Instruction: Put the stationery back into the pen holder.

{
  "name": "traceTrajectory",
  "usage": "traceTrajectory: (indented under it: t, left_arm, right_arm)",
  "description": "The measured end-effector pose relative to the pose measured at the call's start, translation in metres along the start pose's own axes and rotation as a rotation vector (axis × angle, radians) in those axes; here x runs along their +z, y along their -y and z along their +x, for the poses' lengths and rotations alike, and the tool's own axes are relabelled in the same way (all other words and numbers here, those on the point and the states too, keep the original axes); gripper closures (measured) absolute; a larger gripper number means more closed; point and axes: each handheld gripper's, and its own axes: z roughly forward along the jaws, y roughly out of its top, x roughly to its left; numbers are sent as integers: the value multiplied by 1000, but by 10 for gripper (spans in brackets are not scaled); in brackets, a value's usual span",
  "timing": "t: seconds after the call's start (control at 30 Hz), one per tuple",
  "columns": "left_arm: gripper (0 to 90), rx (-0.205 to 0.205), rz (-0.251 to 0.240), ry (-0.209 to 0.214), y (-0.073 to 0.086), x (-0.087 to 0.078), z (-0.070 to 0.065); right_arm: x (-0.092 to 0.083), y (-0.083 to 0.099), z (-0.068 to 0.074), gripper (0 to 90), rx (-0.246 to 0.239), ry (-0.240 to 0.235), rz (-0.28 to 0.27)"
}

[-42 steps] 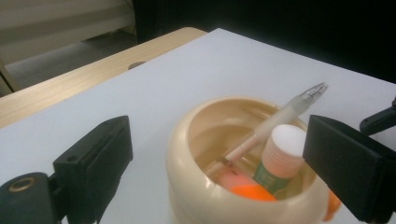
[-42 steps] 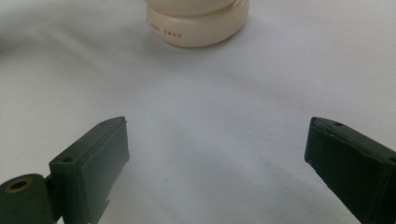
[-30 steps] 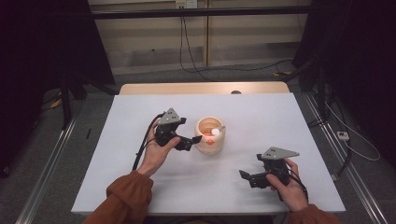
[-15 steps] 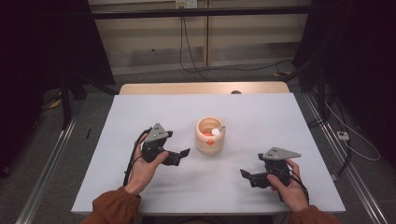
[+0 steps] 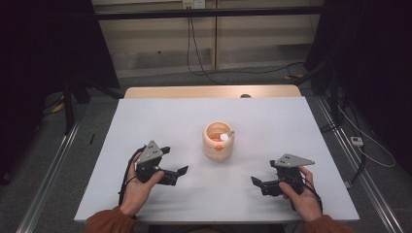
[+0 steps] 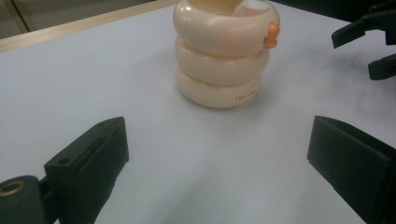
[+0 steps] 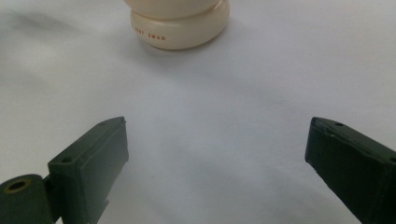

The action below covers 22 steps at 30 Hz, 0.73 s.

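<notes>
A cream ribbed cup (image 5: 218, 141) of three stacked rings stands upright at the middle of the white table (image 5: 145, 121), with a white ball and something orange inside its mouth. The cup (image 6: 224, 51) fills the upper middle of the left gripper view; its base (image 7: 180, 25) shows at the top of the right gripper view. My left gripper (image 5: 182, 172) rests low at the front left, open and empty, pointing right toward the cup. My right gripper (image 5: 256, 183) sits at the front right, open and empty, pointing left.
A wooden strip (image 5: 209, 91) edges the table's far side. Cables (image 5: 204, 63) trail on the floor beyond it. Metal rails (image 5: 48, 170) run along both sides of the table. The right gripper's jaws show at the upper right of the left gripper view.
My left gripper has pulled back from the cup toward the front left of the table and now rests low. The right gripper has stayed where it was.
</notes>
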Motion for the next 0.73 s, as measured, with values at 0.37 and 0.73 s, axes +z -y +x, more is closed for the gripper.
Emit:
traceTrajectory:
  t: [0.37, 0.73]
  left_arm:
    - [57, -32, 3, -62, 19, -22, -6]
    - [54, -64, -20, -80, 28, -26, 1]
  right_arm:
    - [0, 1, -1, 56, 5, 7, -3]
    - [-1, 2, 1, 55, -2, 7, -1]
